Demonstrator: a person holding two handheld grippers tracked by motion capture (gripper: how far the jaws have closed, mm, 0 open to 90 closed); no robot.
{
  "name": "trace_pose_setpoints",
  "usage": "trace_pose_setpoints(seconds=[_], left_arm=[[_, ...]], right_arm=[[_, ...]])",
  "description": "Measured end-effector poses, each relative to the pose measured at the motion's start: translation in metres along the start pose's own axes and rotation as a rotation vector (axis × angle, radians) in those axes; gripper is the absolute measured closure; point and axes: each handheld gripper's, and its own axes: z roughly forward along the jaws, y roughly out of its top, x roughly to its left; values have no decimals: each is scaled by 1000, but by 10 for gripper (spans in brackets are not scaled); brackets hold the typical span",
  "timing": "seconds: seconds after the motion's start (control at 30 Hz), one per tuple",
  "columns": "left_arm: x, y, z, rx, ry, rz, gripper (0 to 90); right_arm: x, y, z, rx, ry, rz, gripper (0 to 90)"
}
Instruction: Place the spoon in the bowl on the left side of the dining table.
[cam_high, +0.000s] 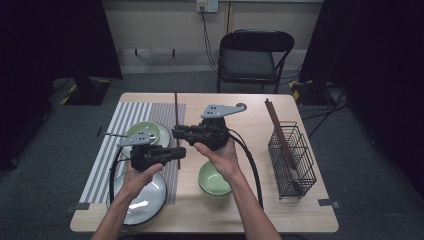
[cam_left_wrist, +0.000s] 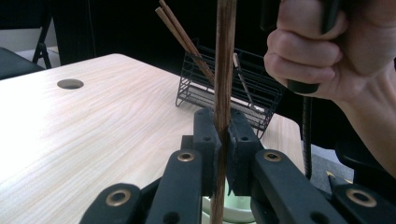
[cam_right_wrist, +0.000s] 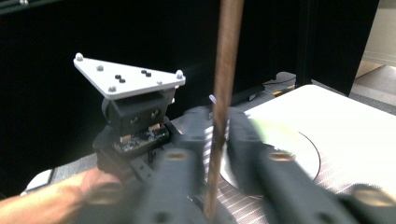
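Observation:
A long brown chopstick (cam_high: 176, 112) stands upright over the middle of the table. My left gripper (cam_high: 178, 153) is shut on its lower part; in the left gripper view the pads (cam_left_wrist: 207, 140) clamp the chopstick (cam_left_wrist: 224, 56) on both sides. My right gripper (cam_high: 176, 133) reaches in from the right, just above the left one. Its blurred jaws stand on either side of the chopstick (cam_right_wrist: 226, 70) with a narrow gap, so the right gripper (cam_right_wrist: 218, 135) is open around it. The left gripper's grey plate (cam_right_wrist: 133, 77) shows behind.
A black wire basket (cam_high: 292, 160) with more chopsticks (cam_high: 280, 130) stands at the right. Stacked green bowls (cam_high: 214, 181) sit under my right wrist. A striped mat (cam_high: 115, 145) holds a green bowl (cam_high: 142, 131) and a grey plate (cam_high: 145, 200). A chair (cam_high: 252, 55) stands beyond the table.

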Motion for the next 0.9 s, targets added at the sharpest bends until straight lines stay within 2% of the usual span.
trace_pose_setpoints(seconds=[0.13,0.17,0.3,0.37,0.47,0.9], left_arm=[[-1,-1,2,12,-9,0,848],[-1,-1,2,12,-9,0,848],[-3,-1,3,25,-30,3,848],[-4,-1,3,29,-26,-2,847],[-3,-1,1,10,-28,-16,846],[1,-2,-7,-1,-9,-28,844]], right_arm=[[0,7,-3,-20,-28,-8,555],[0,7,-3,-20,-28,-8,555],[-5,14,-9,-38,-83,-17,508],[-8,15,-11,-33,-116,-24,483],[-12,15,-16,-39,-127,-13,468],[-25,7,-23,-49,-178,18,394]])
